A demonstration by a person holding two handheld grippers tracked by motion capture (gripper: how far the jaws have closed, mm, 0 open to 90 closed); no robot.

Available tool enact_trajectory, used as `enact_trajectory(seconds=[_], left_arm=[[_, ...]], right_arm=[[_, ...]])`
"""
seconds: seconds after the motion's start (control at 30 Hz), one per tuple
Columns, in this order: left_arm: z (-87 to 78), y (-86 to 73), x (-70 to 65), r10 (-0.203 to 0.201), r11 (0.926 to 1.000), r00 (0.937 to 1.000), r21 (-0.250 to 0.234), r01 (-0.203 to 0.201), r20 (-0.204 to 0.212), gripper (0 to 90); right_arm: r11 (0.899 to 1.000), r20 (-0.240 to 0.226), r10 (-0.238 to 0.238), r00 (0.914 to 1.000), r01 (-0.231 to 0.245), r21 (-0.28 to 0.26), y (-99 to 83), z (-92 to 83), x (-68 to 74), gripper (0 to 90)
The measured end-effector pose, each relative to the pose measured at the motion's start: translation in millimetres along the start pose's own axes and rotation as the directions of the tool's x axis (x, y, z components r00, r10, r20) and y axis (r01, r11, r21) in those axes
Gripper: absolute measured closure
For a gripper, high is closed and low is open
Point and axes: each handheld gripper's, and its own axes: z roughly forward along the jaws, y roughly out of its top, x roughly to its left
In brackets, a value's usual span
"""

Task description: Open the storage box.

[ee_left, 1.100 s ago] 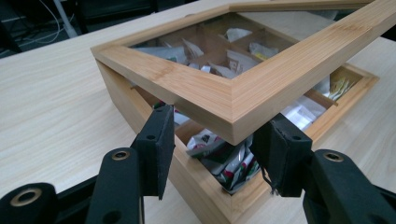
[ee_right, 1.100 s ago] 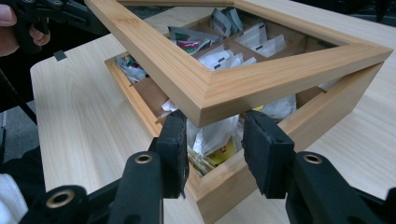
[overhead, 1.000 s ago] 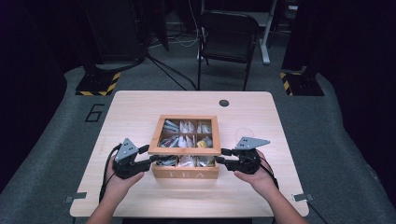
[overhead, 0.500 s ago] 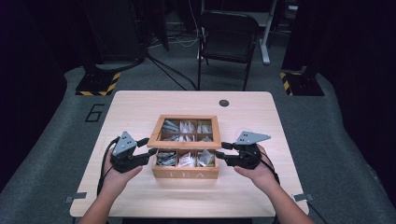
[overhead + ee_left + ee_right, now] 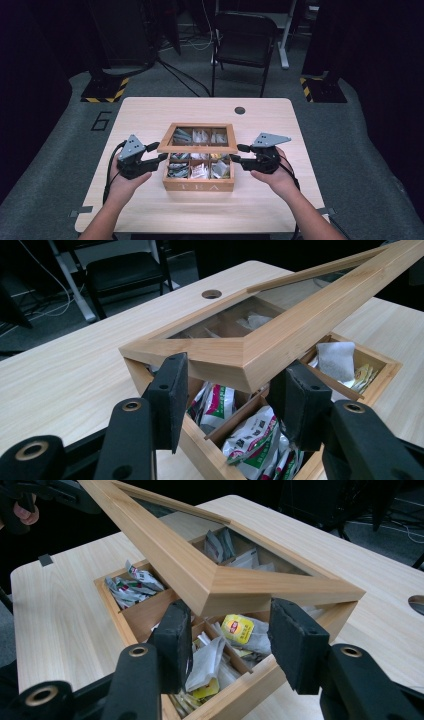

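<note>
The left gripper (image 5: 156,152) has its jaws set apart around the front left corner of the glass-paned wooden lid (image 5: 280,335), the right gripper (image 5: 239,153) likewise around the front right corner (image 5: 220,587); the right jaws have just been opening, and whether any pad presses the wood cannot be told. The lid is tilted up at the front over the tea box (image 5: 199,185), baring its tea bags (image 5: 240,630). The box sits mid-table (image 5: 150,112).

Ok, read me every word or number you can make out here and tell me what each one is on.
"TEA": on the front wall of the wooden box.
"6": on the grey floor mat left of the table.
Print on the tea bag packets: too small and blurred to read.
</note>
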Motion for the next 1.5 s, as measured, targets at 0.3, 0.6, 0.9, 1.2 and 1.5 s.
enact_trajectory(seconds=[0.3,0.6,0.9,1.2,1.5], left_arm=[[0.1,6.4,3.5,0.011,0.9999,0.9999,0.004,-0.011,0.007,50.4],[1.6,12.2,7.4,-0.004,0.9999,1.0,-0.013,0.004,0.006,50.5],[2.2,23.8,13.0,0.002,0.9999,1.0,-0.014,-0.002,0.01,51.1],[4.3,34.9,20.3,0.001,0.9997,1.0,-0.026,-0.001,0.009,52.1],[5.7,41.7,26.1,-0.01,0.9994,0.9998,-0.033,0.01,0.015,53.5]], right_arm=[[1.0,0.01,-0.017,0.9998,0.017,-0.006,8.4,0.6,-2.2,50.5],[1.0,0.014,-0.023,0.9996,0.023,-0.02,15.3,0.6,-5.2,50.3],[0.999,0.032,-0.025,0.9992,0.026,-0.03,25.4,2.5,-9.0,49.3],[0.998,0.061,-0.043,0.9972,0.045,-0.032,33.3,7.8,-15.0,48.6],[0.998,0.085,-0.062,0.9944,0.064,-0.021,40.4,16.2,-24.0,49.5]])
